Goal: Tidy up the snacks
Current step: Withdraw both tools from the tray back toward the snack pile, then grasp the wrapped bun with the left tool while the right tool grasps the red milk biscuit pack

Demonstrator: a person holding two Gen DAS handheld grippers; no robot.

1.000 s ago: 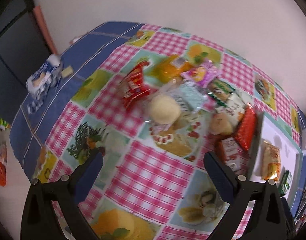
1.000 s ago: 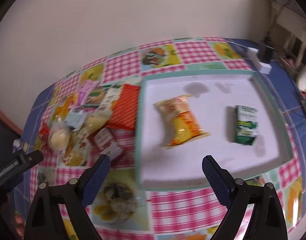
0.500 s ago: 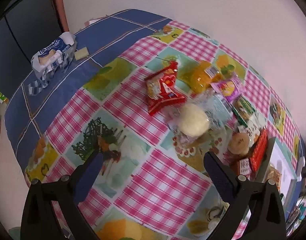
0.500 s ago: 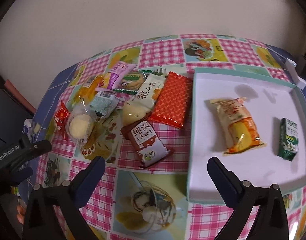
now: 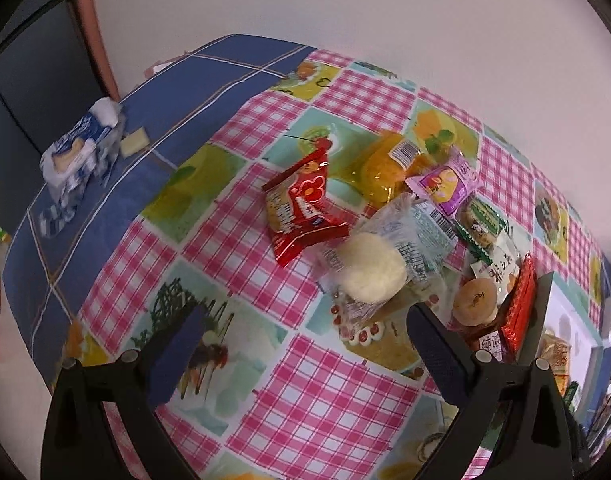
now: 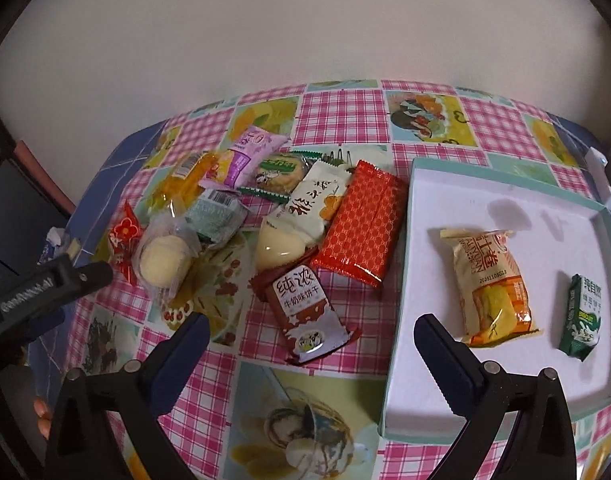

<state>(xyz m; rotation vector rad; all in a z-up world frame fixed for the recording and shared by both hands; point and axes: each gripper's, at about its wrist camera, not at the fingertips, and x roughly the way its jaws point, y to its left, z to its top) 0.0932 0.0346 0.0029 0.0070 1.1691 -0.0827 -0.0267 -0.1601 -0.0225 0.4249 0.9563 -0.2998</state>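
Several snack packs lie in a heap on the checked tablecloth: a red pack (image 5: 301,208), a clear-wrapped pale bun (image 5: 371,268), an orange jelly pack (image 5: 385,160), a brown biscuit pack (image 6: 305,308) and an orange-red wafer pack (image 6: 361,224). A white tray with a teal rim (image 6: 397,320) holds a yellow bread pack (image 6: 489,280) and a green biscuit pack (image 6: 583,320). My left gripper (image 5: 301,340) is open and empty, above the cloth short of the bun. My right gripper (image 6: 309,348) is open and empty, over the brown biscuit pack.
A blue-white tissue pack (image 5: 77,152) and a small pale block (image 5: 133,142) lie on the blue cloth at the far left. A white wall runs behind the table. The left gripper's body (image 6: 45,284) shows at the left of the right wrist view.
The left gripper has moved in closer to the red pack and bun. The right gripper has swung left from above the tray to above the brown biscuit pack. Both stay open.
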